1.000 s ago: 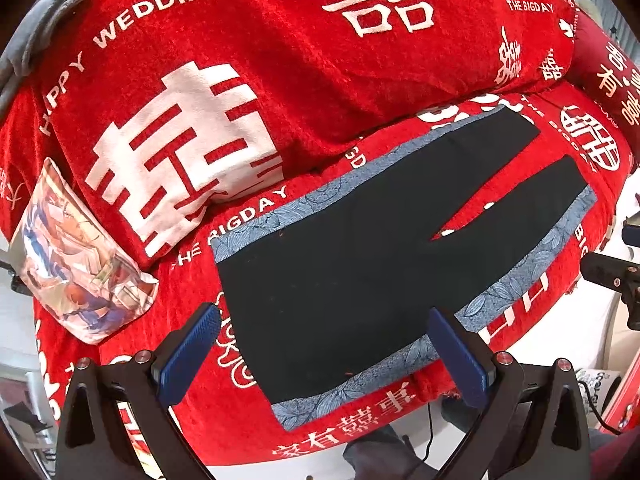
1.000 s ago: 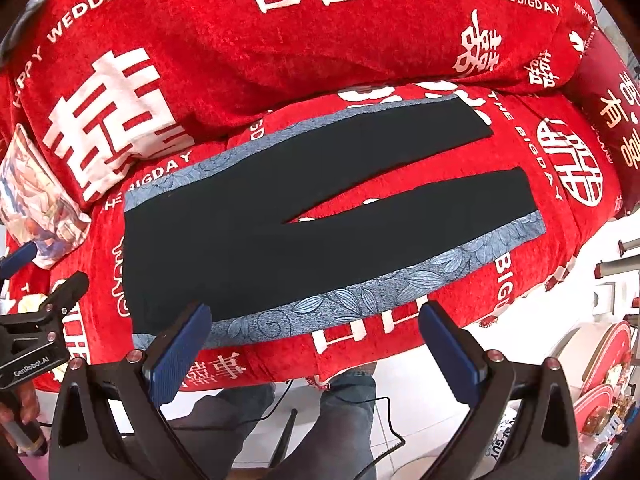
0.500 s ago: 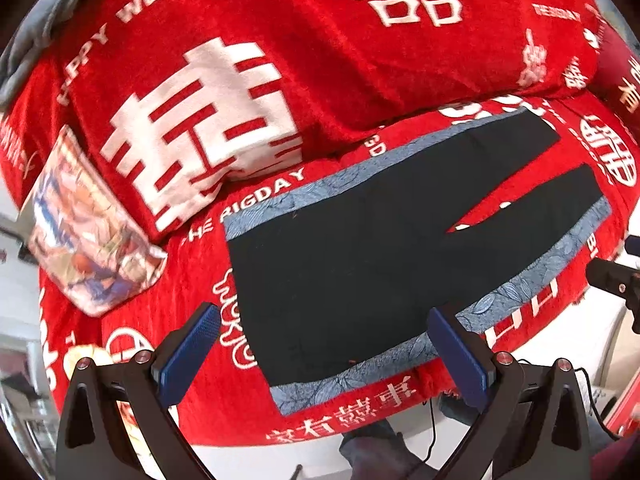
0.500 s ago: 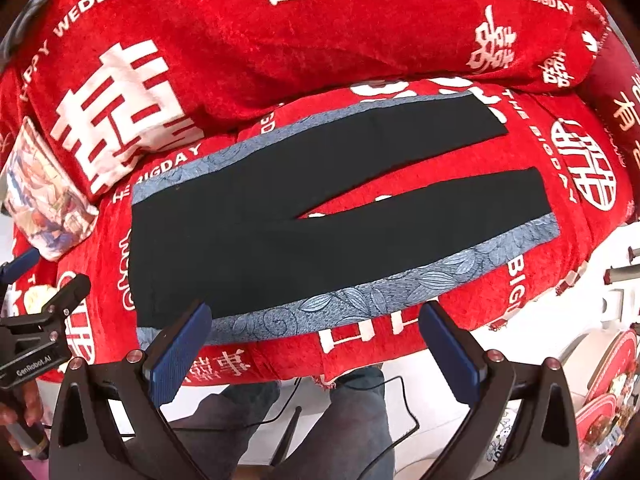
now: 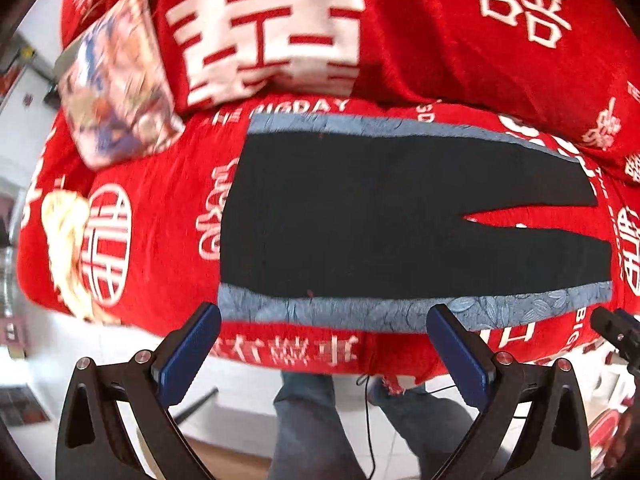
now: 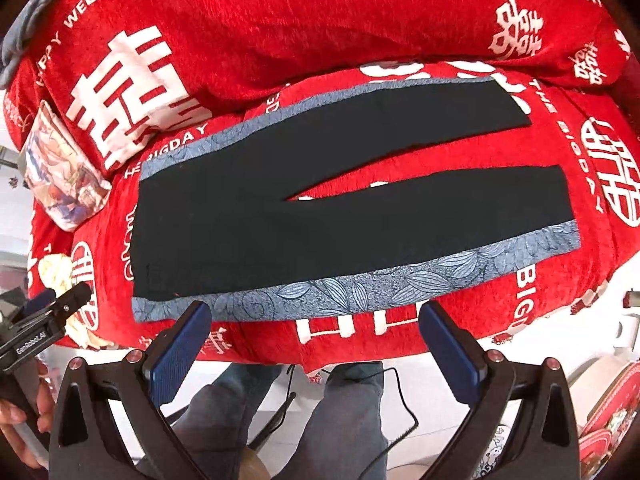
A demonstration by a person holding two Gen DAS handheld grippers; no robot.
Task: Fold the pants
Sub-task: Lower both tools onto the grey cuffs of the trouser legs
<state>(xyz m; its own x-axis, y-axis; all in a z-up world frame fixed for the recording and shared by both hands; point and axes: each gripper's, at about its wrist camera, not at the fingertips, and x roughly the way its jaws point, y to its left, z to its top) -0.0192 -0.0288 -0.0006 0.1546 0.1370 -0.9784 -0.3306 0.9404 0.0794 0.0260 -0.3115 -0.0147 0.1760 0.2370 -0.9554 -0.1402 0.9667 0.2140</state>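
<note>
— Where do we see the pants (image 6: 320, 208)?
— Spread flat on the red sofa cover (image 6: 520, 300), waistband left, legs slightly parted, blue trim along both sides.
— And our grippers?
— We see the left gripper (image 5: 324, 344) and right gripper (image 6: 316, 340) both spread wide, hovering just short of the near trim, holding nothing.

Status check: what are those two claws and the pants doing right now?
Left gripper open, right gripper open, both empty. Black pants flat, unfolded on red sofa cover. Nothing on them.
</note>
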